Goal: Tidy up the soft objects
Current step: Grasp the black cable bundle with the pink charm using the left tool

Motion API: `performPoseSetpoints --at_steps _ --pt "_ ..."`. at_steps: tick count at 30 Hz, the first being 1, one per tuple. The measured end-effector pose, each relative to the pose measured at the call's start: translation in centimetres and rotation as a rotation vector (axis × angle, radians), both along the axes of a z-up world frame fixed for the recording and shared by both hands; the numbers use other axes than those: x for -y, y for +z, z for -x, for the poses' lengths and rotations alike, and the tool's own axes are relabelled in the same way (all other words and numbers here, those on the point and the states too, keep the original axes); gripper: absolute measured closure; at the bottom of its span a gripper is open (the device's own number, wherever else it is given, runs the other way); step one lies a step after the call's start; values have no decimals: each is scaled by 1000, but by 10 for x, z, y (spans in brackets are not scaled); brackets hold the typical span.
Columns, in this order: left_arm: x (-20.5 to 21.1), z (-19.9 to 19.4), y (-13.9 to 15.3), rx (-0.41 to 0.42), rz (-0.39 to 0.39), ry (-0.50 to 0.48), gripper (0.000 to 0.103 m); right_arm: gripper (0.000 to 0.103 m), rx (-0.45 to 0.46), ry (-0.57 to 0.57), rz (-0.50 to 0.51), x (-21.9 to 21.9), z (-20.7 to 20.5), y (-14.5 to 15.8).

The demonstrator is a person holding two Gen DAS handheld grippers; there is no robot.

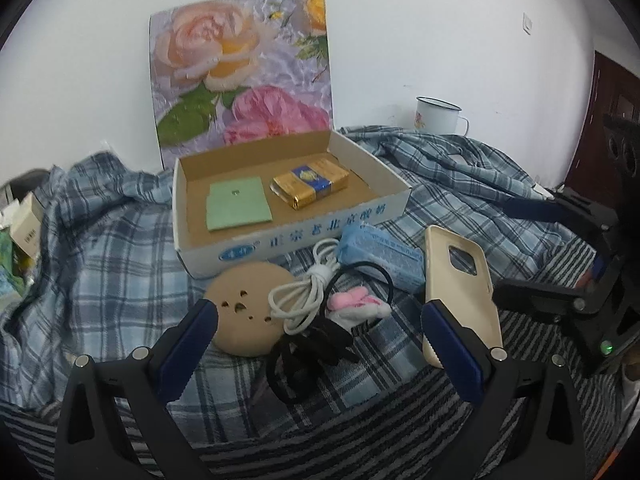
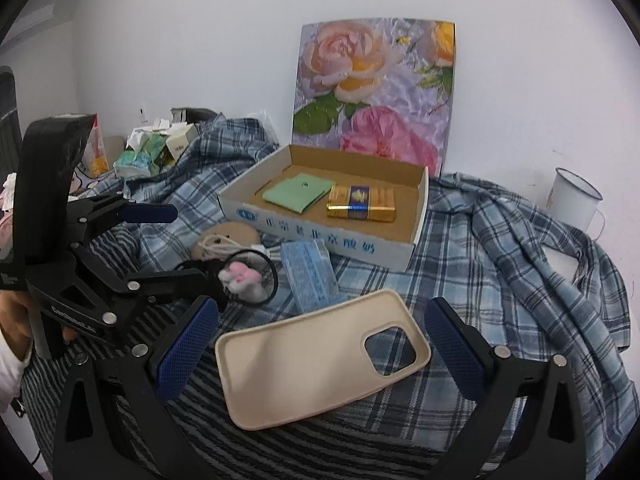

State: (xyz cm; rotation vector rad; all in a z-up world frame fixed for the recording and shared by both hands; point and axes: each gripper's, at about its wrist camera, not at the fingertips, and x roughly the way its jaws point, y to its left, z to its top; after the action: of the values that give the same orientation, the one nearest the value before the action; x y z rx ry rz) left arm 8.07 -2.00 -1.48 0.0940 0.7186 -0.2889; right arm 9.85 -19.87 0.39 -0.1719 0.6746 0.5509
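Both tongs stand wide and hold nothing. We see the left gripper [image 1: 318, 322] low over the plaid cloth [image 1: 100, 248], its blue pads flanking a small heap. In that heap: a tan round pad [image 1: 244, 312] at 9 o'clock of the coiled white cable [image 1: 306, 296]; a pink-and-white plush charm [image 1: 358, 306] on a black hair band [image 1: 360, 276] just at 3 o'clock of the cable; a blue tissue pack [image 1: 380, 254] at 1 o'clock.

The cream phone case [image 2: 320, 356] lies flat on the cloth, between the pads of the right gripper [image 2: 322, 316], touching neither as far as we can tell.

The open cardboard box [image 1: 304, 236] sits at 12 o'clock of the heap. Inside it: a green cloth square [image 1: 238, 206] at left, a gold-and-blue packet [image 1: 310, 184] at right, near each other, contact unclear.

A floral board [image 1: 240, 76] leans on the wall behind the box. A white enamel mug [image 2: 576, 200] stands at 3 o'clock of the box, well apart.
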Motion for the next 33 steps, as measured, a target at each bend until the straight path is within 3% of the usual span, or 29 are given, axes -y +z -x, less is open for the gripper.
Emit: performPoseSetpoints --at_steps 7,10,14,27,29,31,32,33 --pt "-16 -11 -11 -79 78 30 3 0 -47 5 17 -2 -7 -11" --pt "-20 -11 -14 -107 107 27 22 0 -59 9 26 -4 -8 -14" --pt "-17 -10 -19 -140 107 -1 40 0 -69 12 41 -6 -9 -17" --pt "-6 -13 -30 -193 55 -29 50 0 -78 15 71 -11 -9 -21" --pt "-8 -16 -34 -214 57 -26 75 0 -79 15 73 -11 -9 -21" --pt "-8 -16 -35 -213 40 -8 80 0 -81 15 73 -10 -10 -21" --pt "-8 -15 -36 -213 26 -2 93 0 -83 15 73 -10 -10 -22" --pt "-7 -15 -37 -213 18 -4 93 0 -84 14 72 -10 -10 -22"
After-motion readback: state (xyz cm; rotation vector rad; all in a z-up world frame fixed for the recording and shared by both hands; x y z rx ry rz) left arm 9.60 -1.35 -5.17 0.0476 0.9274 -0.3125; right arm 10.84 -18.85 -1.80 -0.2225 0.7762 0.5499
